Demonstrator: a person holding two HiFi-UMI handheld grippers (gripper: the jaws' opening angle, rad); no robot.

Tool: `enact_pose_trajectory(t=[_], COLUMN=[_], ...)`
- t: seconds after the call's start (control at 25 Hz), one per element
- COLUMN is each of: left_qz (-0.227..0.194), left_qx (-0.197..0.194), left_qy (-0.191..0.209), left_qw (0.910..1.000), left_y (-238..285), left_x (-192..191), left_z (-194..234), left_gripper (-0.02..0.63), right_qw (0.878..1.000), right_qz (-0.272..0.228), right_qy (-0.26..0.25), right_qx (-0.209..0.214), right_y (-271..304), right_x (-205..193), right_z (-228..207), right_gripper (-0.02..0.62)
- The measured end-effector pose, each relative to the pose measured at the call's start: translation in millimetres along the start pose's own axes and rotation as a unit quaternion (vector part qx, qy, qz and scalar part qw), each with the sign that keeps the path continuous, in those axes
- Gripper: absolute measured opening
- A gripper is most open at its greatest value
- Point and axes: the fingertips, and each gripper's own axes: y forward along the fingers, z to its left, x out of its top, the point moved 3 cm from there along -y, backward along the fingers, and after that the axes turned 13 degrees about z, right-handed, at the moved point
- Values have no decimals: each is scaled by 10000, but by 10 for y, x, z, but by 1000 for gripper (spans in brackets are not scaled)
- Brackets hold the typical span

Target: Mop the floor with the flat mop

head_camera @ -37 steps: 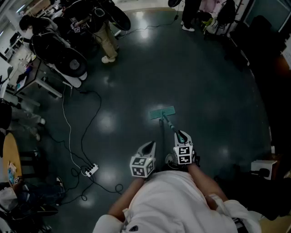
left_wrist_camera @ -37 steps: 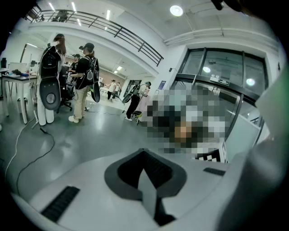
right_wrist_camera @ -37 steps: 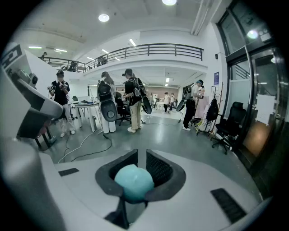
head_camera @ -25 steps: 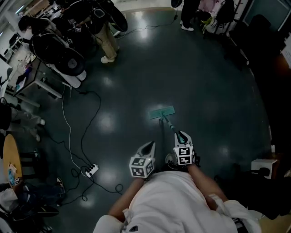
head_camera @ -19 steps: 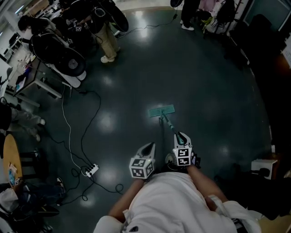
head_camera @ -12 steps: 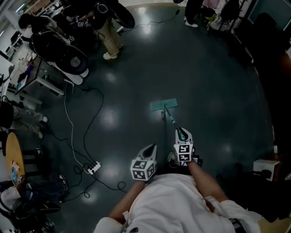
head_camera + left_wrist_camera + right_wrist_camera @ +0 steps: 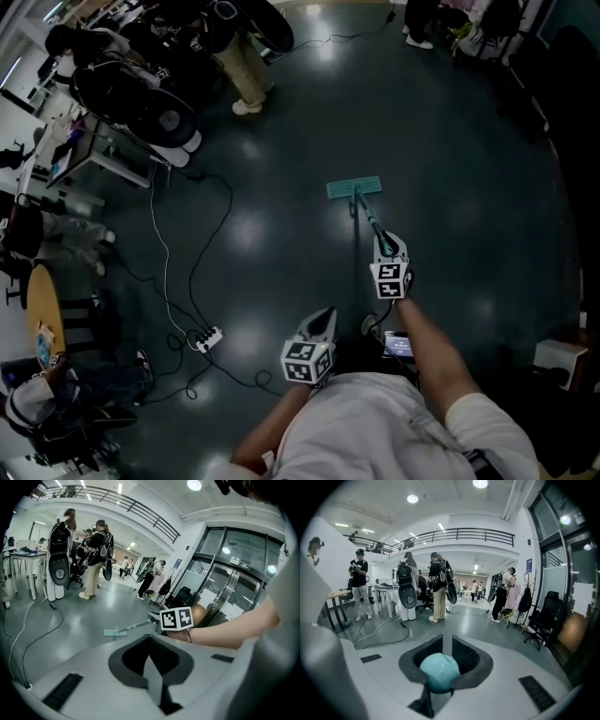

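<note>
One flat mop (image 7: 354, 188) farther forward, right gripper (image 7: 385, 243) round its handle (image 7: 367, 214).

Your right arm (image 7: 433, 349) stretches forward, its white right gripper (image 7: 382, 242) clamped on the teal mop handle (image 7: 439, 671). Your white left gripper (image 7: 323, 317) sits near your waist, jaws together, empty.

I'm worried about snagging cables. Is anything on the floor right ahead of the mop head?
Nothing visible: the floor just beyond the flat mop head is bare. The cables and power strip lie well off to its left.
</note>
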Motion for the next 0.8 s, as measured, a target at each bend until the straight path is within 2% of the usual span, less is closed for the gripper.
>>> enact_pose_trajectory(t=[0.12, 0.28, 0.8], left_qz=[-89, -199, -639], left_qx=[38, 48, -138], left_qy=[21, 104, 245], left_qw=[10000, 9997, 9976], left_y=[-15, -20, -55], left_x=[81, 174, 455], left_z=[49, 113, 30], left_gripper=[5, 5, 5], right_qw=[10000, 10000, 9976], right_qz=[0, 51, 589], right_qy=[-51, 17, 83], right_qx=[14, 13, 353], right_y=[83, -35, -1585], right_x=[127, 59, -582], right_z=[-32, 43, 494], right_gripper=[66, 66, 66])
